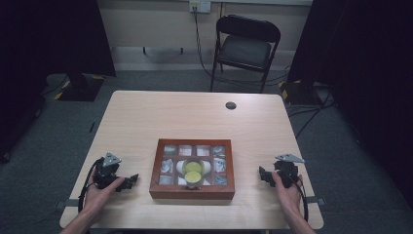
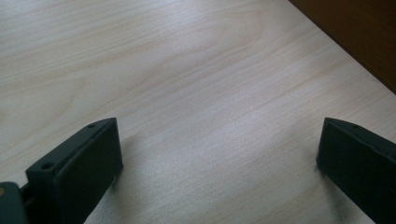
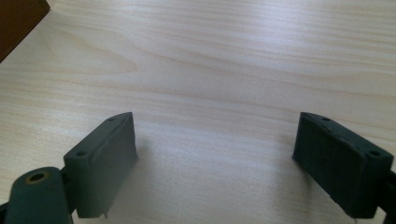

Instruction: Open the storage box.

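A brown wooden box with several small compartments sits near the table's front middle; a white cup of green stuff stands in its centre, and pale wrapped items fill the cells around it. My left gripper rests on the table left of the box, jaws wide open over bare wood. A corner of the box shows at the upper right of the left gripper view. My right gripper lies right of the box, open and holding nothing. The box corner sits at the upper left of the right gripper view.
The light wooden table has a round cable hole near its far edge. A black folding chair stands behind the table. Dark curtains hang at both sides, and cables trail on the grey carpet.
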`<move>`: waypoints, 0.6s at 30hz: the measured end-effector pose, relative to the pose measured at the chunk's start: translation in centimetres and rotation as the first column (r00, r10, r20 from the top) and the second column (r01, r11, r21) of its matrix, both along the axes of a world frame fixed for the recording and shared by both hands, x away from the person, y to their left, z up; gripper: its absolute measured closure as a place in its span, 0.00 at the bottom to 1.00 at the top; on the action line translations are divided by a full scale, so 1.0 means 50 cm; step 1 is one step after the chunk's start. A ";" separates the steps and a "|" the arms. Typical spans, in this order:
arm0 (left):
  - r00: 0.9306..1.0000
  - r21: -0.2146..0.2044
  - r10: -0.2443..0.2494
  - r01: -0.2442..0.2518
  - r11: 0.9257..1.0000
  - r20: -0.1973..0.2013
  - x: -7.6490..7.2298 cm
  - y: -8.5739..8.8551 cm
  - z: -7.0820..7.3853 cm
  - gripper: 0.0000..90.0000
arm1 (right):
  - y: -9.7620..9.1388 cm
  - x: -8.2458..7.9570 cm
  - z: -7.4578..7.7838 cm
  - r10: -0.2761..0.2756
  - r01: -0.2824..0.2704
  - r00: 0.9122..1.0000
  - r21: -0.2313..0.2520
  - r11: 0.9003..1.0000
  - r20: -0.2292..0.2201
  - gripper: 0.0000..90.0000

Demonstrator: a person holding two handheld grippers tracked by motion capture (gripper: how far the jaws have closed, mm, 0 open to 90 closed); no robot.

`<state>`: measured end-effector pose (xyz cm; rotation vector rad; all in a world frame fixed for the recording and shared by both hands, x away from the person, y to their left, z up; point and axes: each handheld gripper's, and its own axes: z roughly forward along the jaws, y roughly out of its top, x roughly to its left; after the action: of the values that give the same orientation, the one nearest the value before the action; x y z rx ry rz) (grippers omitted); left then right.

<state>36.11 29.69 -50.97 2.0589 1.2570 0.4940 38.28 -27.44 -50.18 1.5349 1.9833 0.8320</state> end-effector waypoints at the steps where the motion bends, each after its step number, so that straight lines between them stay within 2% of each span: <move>1: 1.000 0.000 0.000 0.000 1.000 0.000 0.000 0.000 0.000 0.00 | 0.000 0.000 0.000 0.000 0.000 1.000 0.000 1.000 0.000 0.14; 3: 1.000 -0.006 0.004 -0.004 1.000 0.002 0.000 -0.001 0.000 0.00 | 0.000 0.000 0.000 0.000 0.000 1.000 0.000 1.000 0.000 0.13; 6: 1.000 -0.002 0.010 -0.010 1.000 -0.017 0.002 0.001 0.005 0.02 | 0.000 -0.001 0.000 0.002 -0.002 1.000 0.000 1.000 -0.001 0.13; 7: 1.000 0.006 0.012 -0.012 1.000 -0.018 0.002 0.003 0.007 0.05 | -0.001 -0.001 0.000 0.004 -0.004 1.000 0.000 1.000 -0.001 0.13; 8: 1.000 -0.004 0.019 -0.019 1.000 -0.012 0.001 0.005 0.009 0.08 | -0.001 -0.001 0.000 0.006 -0.006 1.000 0.000 1.000 -0.001 0.13; 9: 1.000 -0.008 0.013 -0.013 1.000 -0.013 0.000 0.008 0.014 0.21 | -0.002 -0.001 0.000 0.016 -0.016 1.000 0.000 1.000 -0.001 0.14; 10: 1.000 -0.003 -0.002 0.002 1.000 -0.025 0.000 0.009 0.016 0.22 | -0.002 -0.001 0.000 0.024 -0.024 1.000 0.000 1.000 -0.001 0.14; 13: 0.999 0.018 -0.007 0.008 1.000 -0.047 -0.002 0.006 0.021 0.23 | -0.003 0.000 0.000 0.047 -0.047 0.999 0.001 0.999 -0.001 0.14; 14: 0.997 0.018 -0.039 0.040 0.999 -0.063 -0.003 0.004 0.026 0.25 | -0.004 0.000 0.000 0.051 -0.051 0.999 0.001 0.999 -0.001 0.14; 16: 0.995 0.012 -0.068 0.069 0.998 -0.069 -0.007 0.002 0.028 0.30 | -0.004 0.001 0.000 0.053 -0.053 0.999 0.001 0.999 -0.001 0.14; 17: 0.994 0.001 -0.083 0.083 0.997 -0.073 -0.010 0.001 0.029 0.30 | -0.004 0.001 0.000 0.057 -0.057 0.998 0.002 0.998 -0.002 0.14; 18: 0.992 -0.029 -0.105 0.103 0.994 -0.071 -0.015 -0.001 0.035 0.30 | -0.004 0.001 0.000 0.061 -0.061 0.998 0.002 0.998 -0.002 0.14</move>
<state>35.37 29.61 -49.22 2.1258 1.1839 0.3567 38.33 -27.62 -50.17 1.4837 2.0400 0.8568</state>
